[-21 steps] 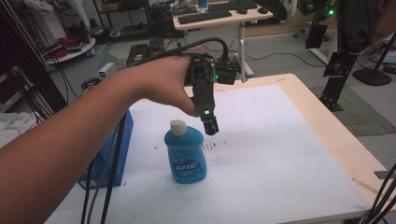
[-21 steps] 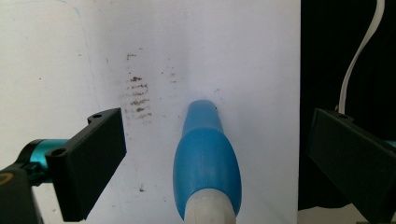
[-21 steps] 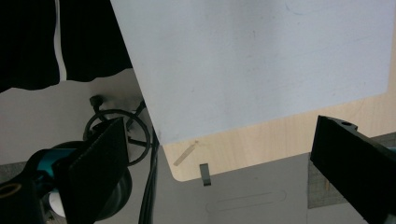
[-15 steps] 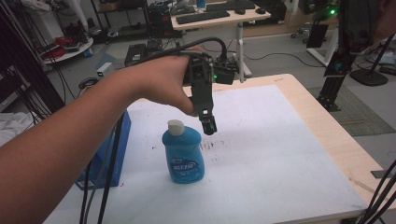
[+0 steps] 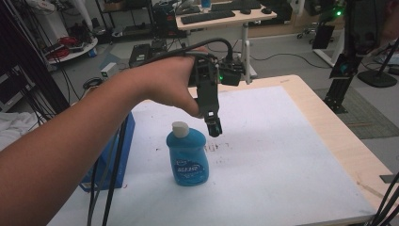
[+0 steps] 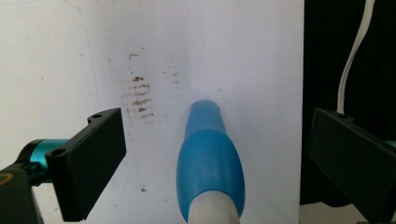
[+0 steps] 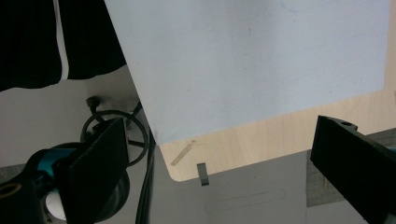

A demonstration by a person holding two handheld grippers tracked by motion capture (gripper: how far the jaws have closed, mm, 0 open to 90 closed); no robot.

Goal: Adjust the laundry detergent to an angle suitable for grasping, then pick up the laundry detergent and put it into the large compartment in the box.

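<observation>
Blue bottle (image 5: 187,156) with a white cap (image 5: 179,127) stood upright on the white mat (image 5: 282,155) that covered the wooden table (image 5: 329,127), toward the mat's left half and near its front. A label sat on the bottle's front face; its print was too small to read. In the left gripper view the bottle (image 6: 210,158) was seen from above, its cap at the bottom edge of the picture and its body running away between the two black jaws, with clear white mat on either side of it.

Just above and to the right of the cap, in the high view, hung the left gripper (image 5: 214,128), pointing down, held in the person's left hand (image 5: 164,87), whose forearm came in from the lower left. Its jaws stood wide apart and touched nothing; the bottle lay between them in line of sight but below them, unheld. A patch of small dark smudges (image 6: 139,95) marked the mat beyond the bottle.

Left of the bottle, a blue box (image 5: 123,150) sat at the mat's edge, with black cables hanging in front of it.

The right gripper (image 7: 219,163) looked down over a corner of the table, its jaws wide open with nothing between them.
</observation>
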